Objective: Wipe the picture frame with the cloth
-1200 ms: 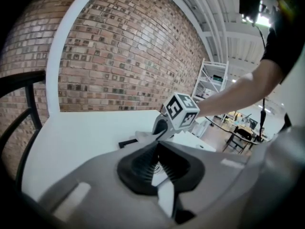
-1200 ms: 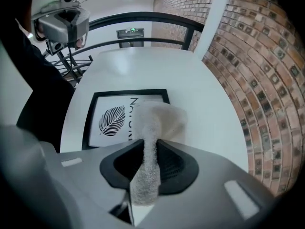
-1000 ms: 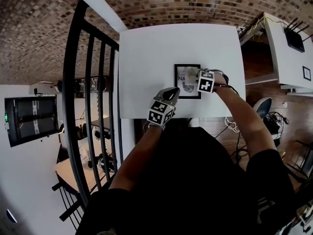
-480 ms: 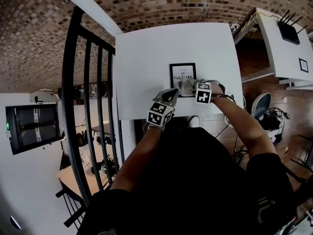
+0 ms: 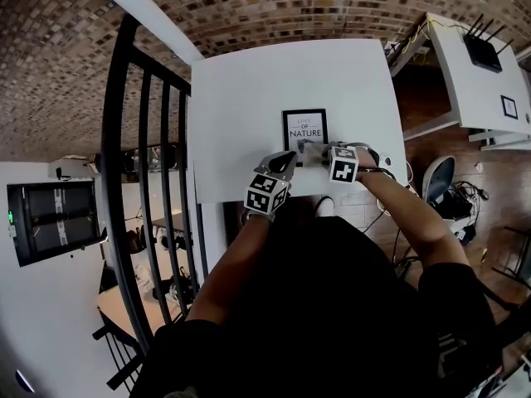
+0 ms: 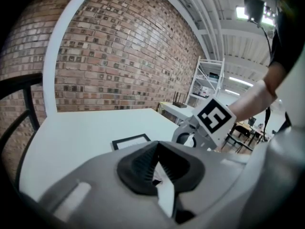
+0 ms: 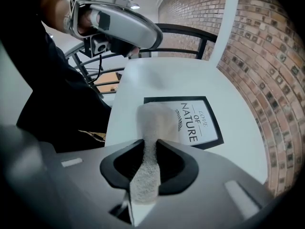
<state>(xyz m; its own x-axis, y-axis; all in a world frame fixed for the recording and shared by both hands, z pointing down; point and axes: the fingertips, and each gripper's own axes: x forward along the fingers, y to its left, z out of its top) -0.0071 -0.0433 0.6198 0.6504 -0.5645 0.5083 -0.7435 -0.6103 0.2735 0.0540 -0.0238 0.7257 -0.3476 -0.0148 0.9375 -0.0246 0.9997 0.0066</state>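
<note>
A black picture frame (image 5: 305, 131) with a "nature" print lies flat on the white table (image 5: 249, 98), near its front edge. My right gripper (image 5: 325, 157) is shut on a grey cloth (image 5: 313, 156). The cloth (image 7: 155, 120) hangs forward from the jaws and rests on the near left part of the frame (image 7: 198, 123). My left gripper (image 5: 284, 159) hovers just left of the frame's near corner, jaws shut with nothing in them. In the left gripper view the frame (image 6: 131, 141) lies ahead and the right gripper's marker cube (image 6: 213, 119) is to the right.
A black metal railing (image 5: 149, 181) runs along the table's left side. To the right stands a white desk (image 5: 477, 81) with a router, and a chair (image 5: 436, 181) sits lower down. The floor around is brick-patterned.
My right gripper has drawn the cloth from the middle of the frame toward its near edge, uncovering the print. The left gripper has stayed beside the frame.
</note>
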